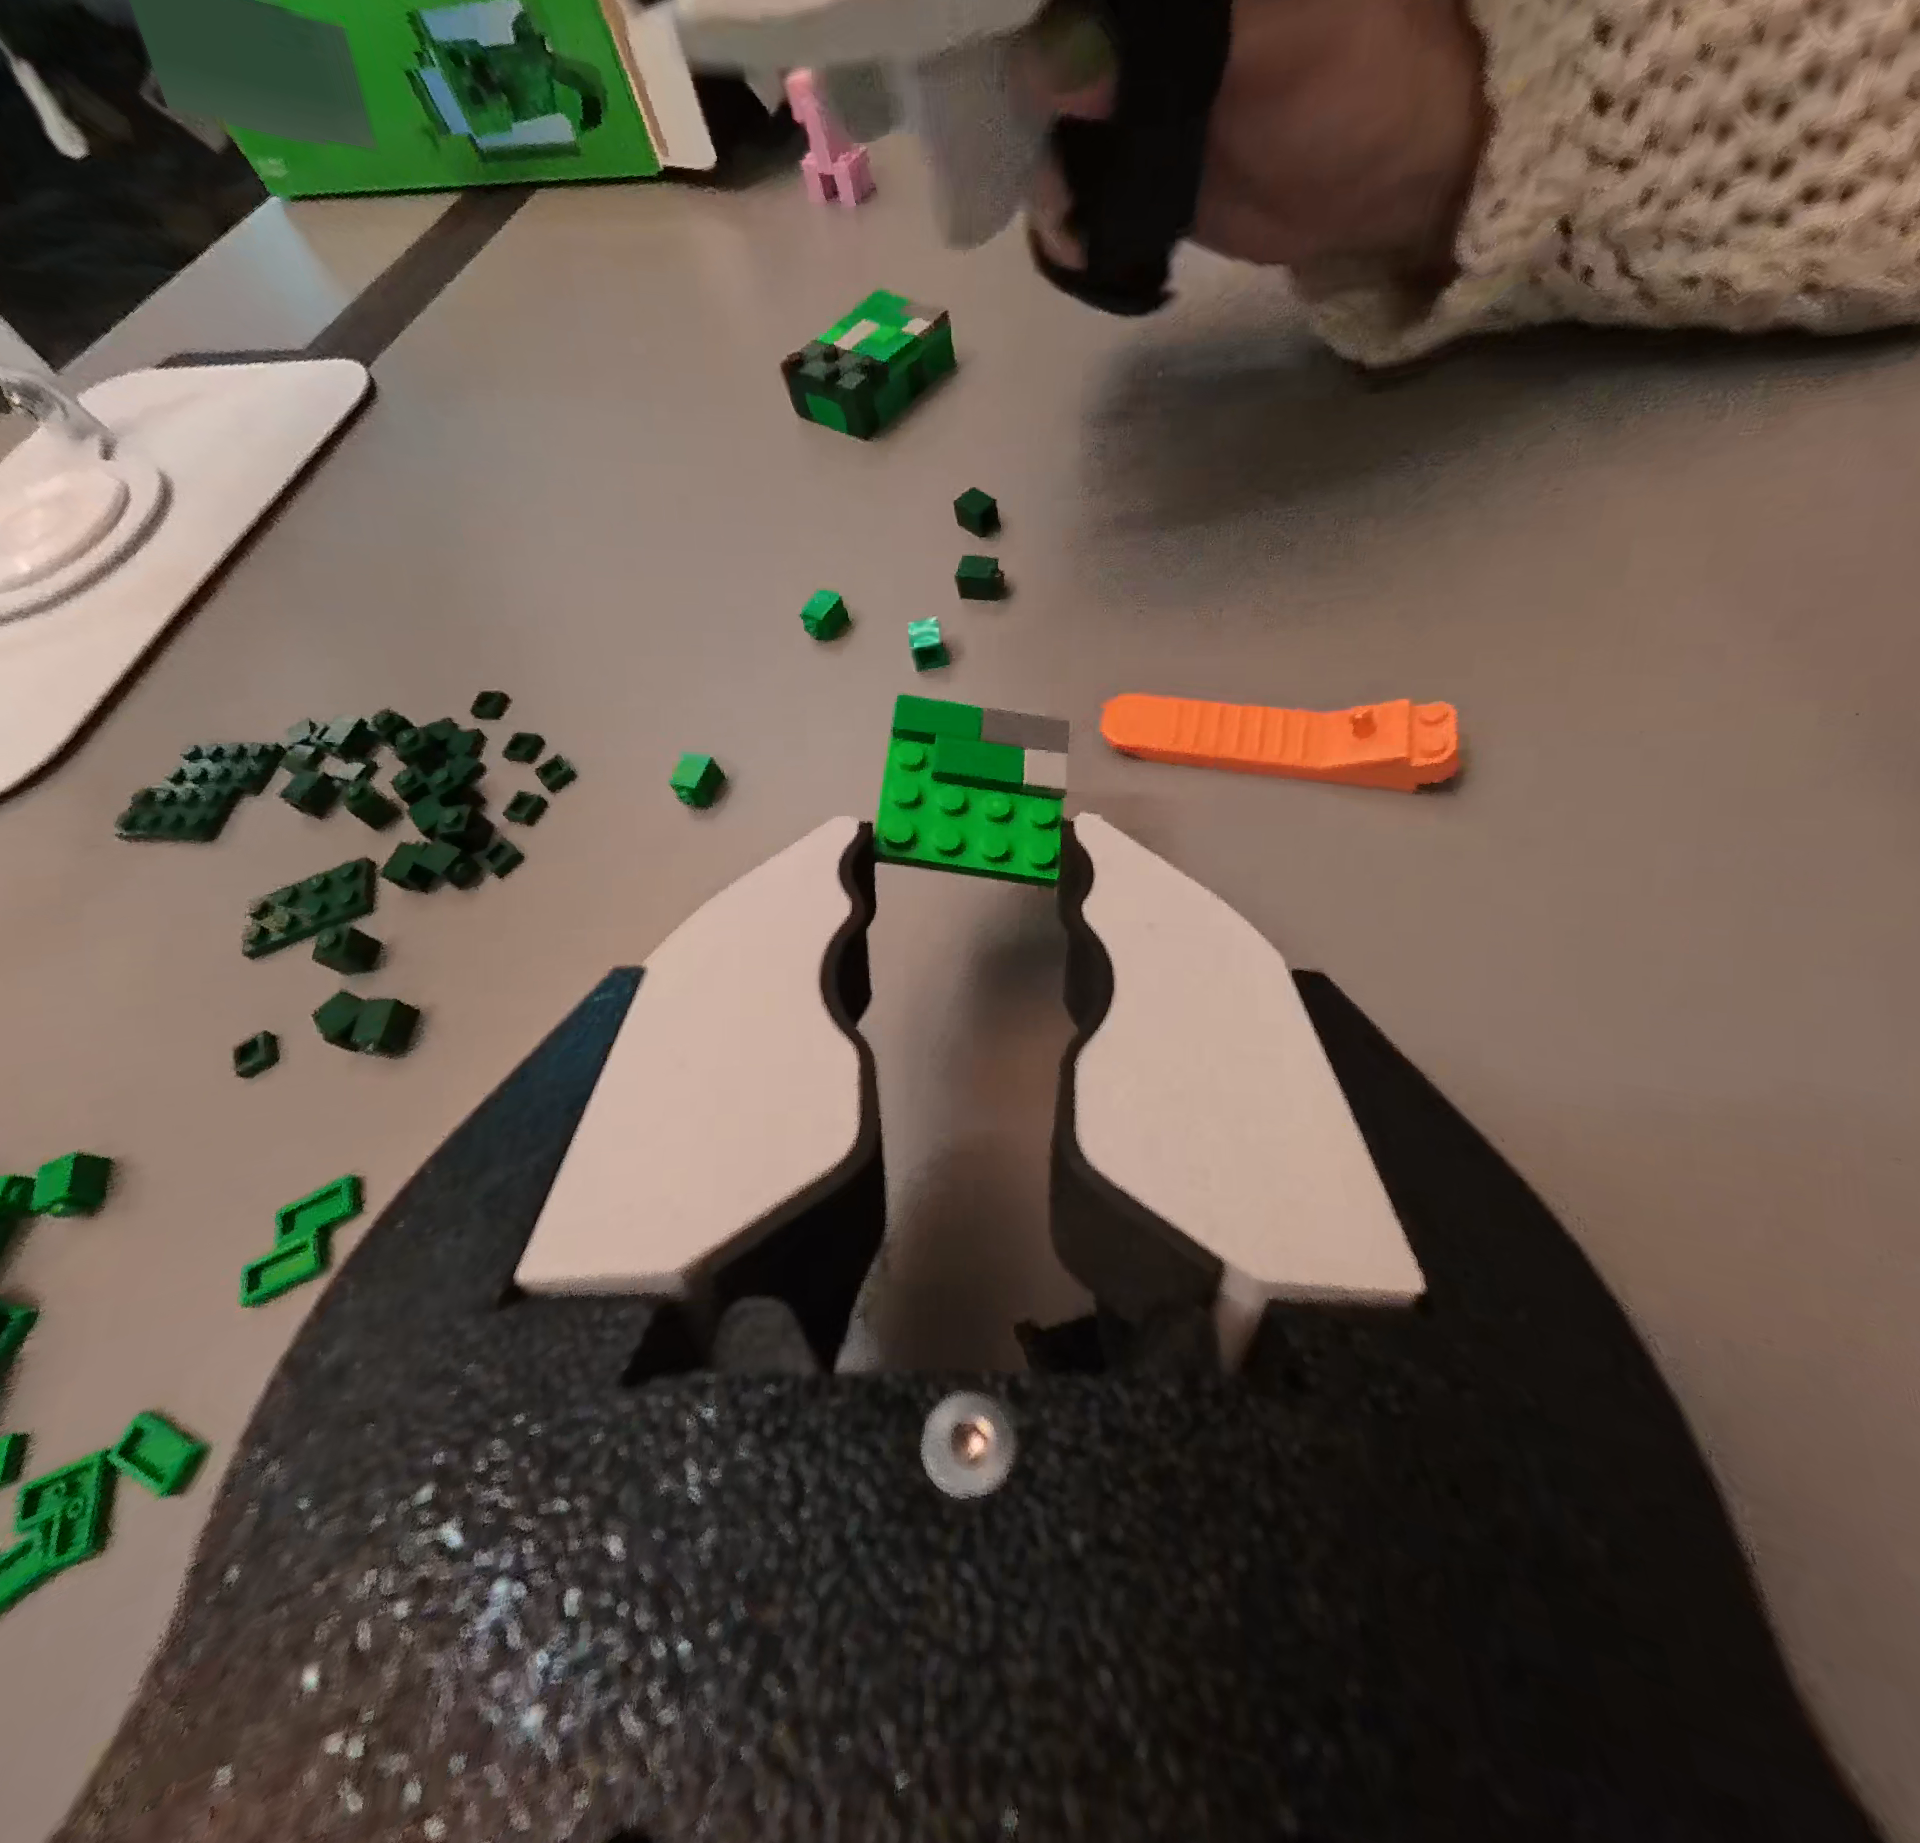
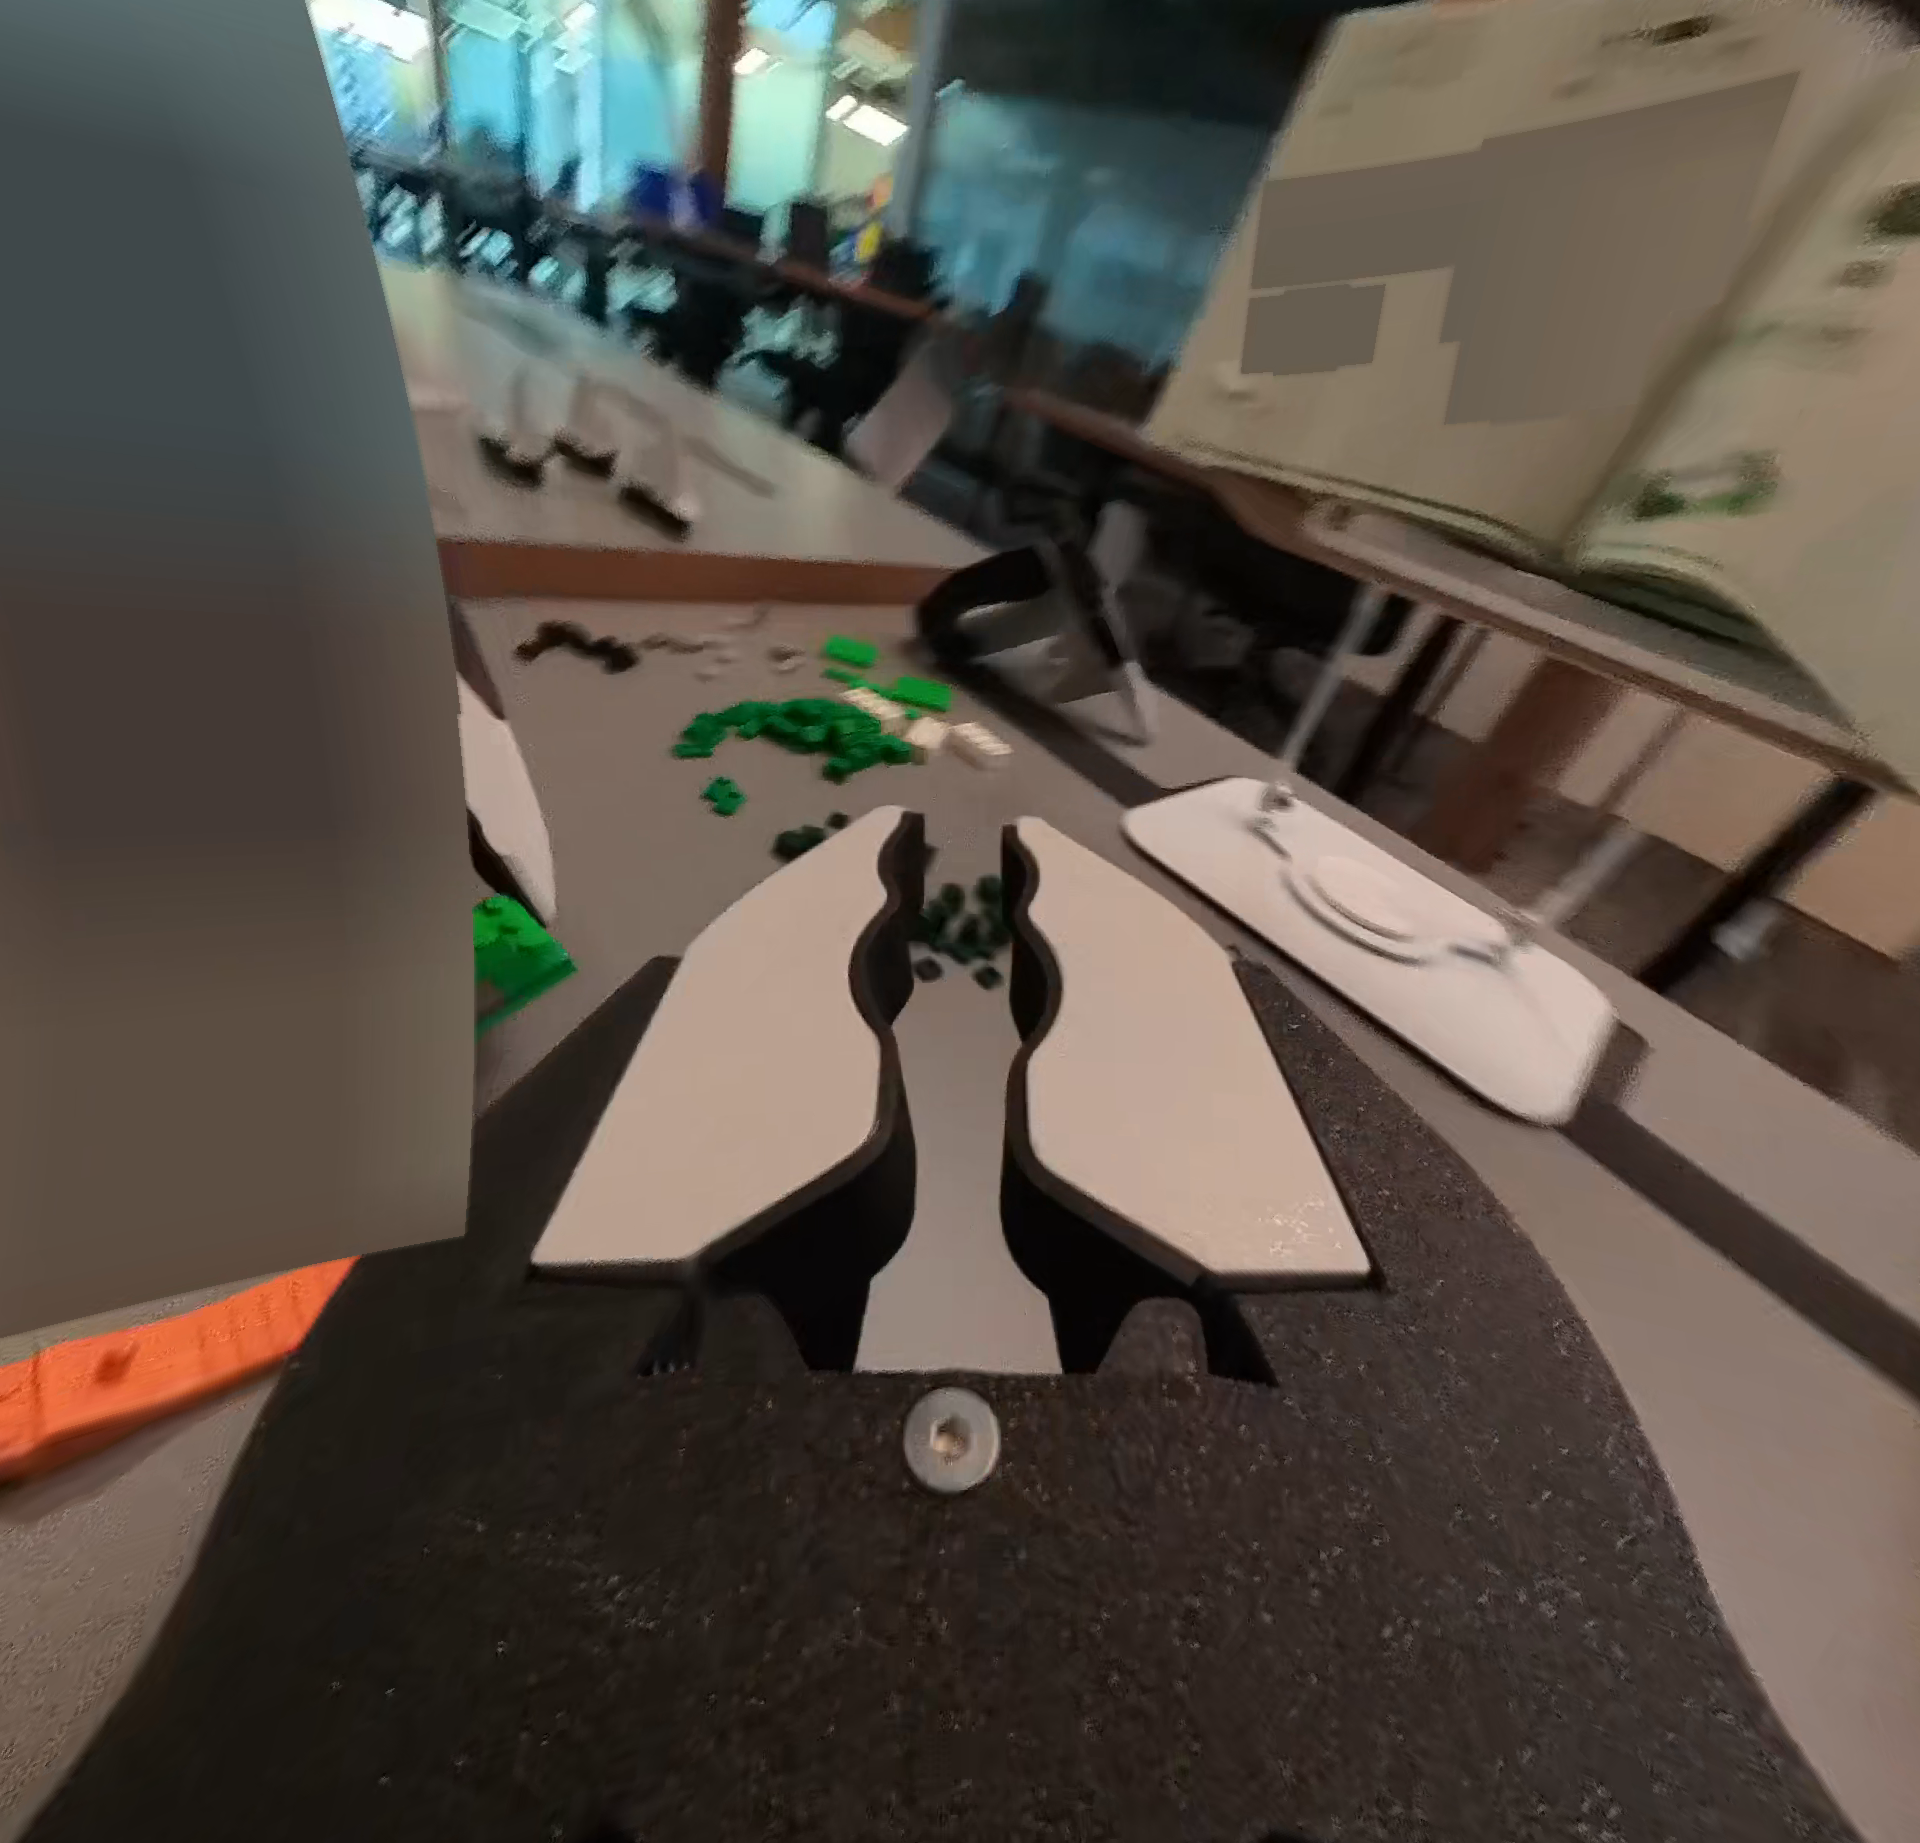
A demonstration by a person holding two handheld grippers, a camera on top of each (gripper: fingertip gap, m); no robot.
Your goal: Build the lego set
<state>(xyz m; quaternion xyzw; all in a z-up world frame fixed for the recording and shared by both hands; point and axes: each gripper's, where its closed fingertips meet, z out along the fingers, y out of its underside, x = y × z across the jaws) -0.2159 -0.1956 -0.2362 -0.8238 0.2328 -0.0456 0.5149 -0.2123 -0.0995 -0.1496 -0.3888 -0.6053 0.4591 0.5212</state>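
No writing can be read: the green box has its print blurred, and the open booklet beyond it is too smeared.

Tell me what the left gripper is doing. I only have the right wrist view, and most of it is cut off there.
Observer: The left gripper is shut on a green studded plate assembly, with a fingertip on each side.
Operator: Report what lies beyond that piece.
Observer: A few small loose green cubes, then a built green block farther off.
Operator: Name anything near the far edge.
Observer: A pink piece stands beside a green box.
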